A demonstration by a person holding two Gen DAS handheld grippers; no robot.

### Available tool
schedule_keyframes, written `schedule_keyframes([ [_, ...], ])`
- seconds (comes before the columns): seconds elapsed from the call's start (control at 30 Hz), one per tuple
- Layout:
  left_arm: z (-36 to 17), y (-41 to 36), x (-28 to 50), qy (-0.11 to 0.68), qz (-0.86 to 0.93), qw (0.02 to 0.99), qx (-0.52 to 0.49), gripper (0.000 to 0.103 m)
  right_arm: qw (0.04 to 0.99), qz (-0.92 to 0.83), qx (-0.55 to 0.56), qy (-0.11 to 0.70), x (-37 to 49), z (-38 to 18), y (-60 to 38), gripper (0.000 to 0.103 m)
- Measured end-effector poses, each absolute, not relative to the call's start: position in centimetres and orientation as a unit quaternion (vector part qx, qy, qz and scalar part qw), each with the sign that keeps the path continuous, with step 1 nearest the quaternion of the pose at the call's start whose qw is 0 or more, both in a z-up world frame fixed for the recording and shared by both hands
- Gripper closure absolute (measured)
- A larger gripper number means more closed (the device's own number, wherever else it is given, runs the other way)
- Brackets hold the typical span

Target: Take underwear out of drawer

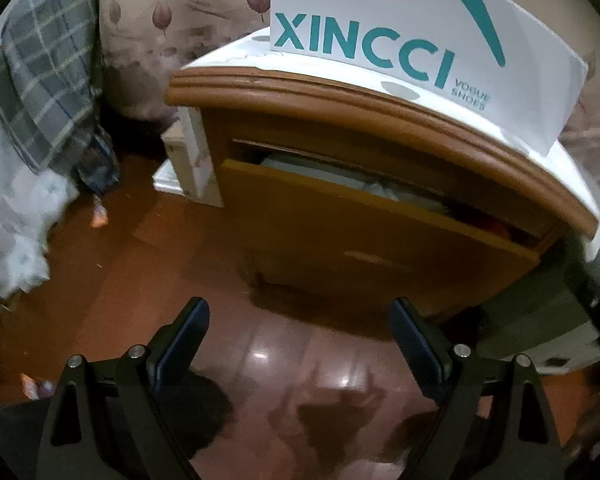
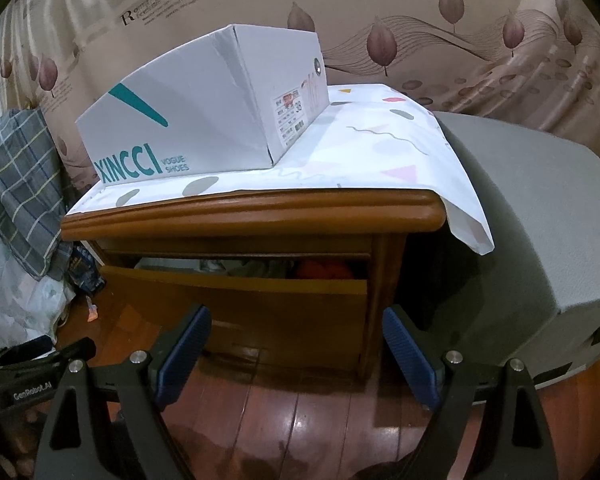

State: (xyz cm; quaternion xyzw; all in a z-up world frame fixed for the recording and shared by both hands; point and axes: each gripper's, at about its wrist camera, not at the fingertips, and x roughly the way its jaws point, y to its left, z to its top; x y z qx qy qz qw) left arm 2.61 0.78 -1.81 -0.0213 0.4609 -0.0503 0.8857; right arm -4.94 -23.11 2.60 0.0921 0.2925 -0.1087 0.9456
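Note:
A wooden nightstand has its top drawer pulled partly out. Folded clothes lie inside: pale fabric and an orange piece; which is underwear I cannot tell. The drawer and pale fabric also show in the left wrist view. My left gripper is open and empty, above the floor in front of the drawer. My right gripper is open and empty, in front of the drawer's face.
A white XINCCI shoe box stands on a patterned cloth on the nightstand. A grey bed is at the right. A plaid cloth and bags are at the left. The floor is glossy wood.

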Motion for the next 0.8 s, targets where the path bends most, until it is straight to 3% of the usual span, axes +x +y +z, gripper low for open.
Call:
schedule_keyframes([
  [0.43,-3.6,2.7,7.5,0.463,-0.085,0.86,-0.196,0.005,0.942,-0.105,0.117,0.298,-5.0,2.5,-24.1,0.013],
  [0.8,-9.4,4.7,12.3,0.48,-0.052,0.796,-0.366,0.005,0.935,-0.098,0.14,0.311,-4.5,2.0,-24.6,0.013],
])
